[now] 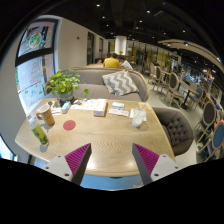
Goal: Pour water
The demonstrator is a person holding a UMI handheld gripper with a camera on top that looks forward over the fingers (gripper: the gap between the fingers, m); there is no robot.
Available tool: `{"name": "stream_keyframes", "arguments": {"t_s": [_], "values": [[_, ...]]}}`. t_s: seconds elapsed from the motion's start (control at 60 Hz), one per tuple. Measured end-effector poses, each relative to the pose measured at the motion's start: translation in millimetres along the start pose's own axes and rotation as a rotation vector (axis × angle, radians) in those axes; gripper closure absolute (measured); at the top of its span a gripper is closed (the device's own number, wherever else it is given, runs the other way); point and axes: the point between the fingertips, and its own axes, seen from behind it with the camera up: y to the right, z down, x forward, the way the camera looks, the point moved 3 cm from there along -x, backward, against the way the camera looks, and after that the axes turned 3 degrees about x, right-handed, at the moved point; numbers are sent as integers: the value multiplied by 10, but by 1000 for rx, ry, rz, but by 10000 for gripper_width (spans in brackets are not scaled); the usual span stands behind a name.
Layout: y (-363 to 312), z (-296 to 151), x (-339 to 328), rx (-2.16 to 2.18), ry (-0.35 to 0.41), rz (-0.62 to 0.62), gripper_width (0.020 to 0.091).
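Wooden table (100, 135) spreads ahead of your gripper (112, 160), its fingers apart and empty, in a café-like room. Beyond it sit a sofa (112, 82) and a plant (63, 82); small tabletop items are hard to identify.

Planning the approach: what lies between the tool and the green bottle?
In the gripper view, only bare wooden table between the open tool and the green bottle.

The tongs (113, 160) have two dark fingers, each bearing a triangular magenta pad (77, 159) inside.

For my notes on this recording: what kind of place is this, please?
Probably a café or lounge: a wooden table with a sofa behind it, and more chairs beyond. The gripper is open.
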Motion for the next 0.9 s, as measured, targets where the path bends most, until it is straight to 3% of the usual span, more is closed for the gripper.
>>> {"name": "stream_keyframes", "arguments": {"t_s": [0.333, 0.65, 0.9], "values": [[-641, 322, -31, -49, -30, -4, 267], [-2282, 754, -25, -50, -36, -113, 260], [-3403, 726, 488, -43, 28, -181, 257]]}}
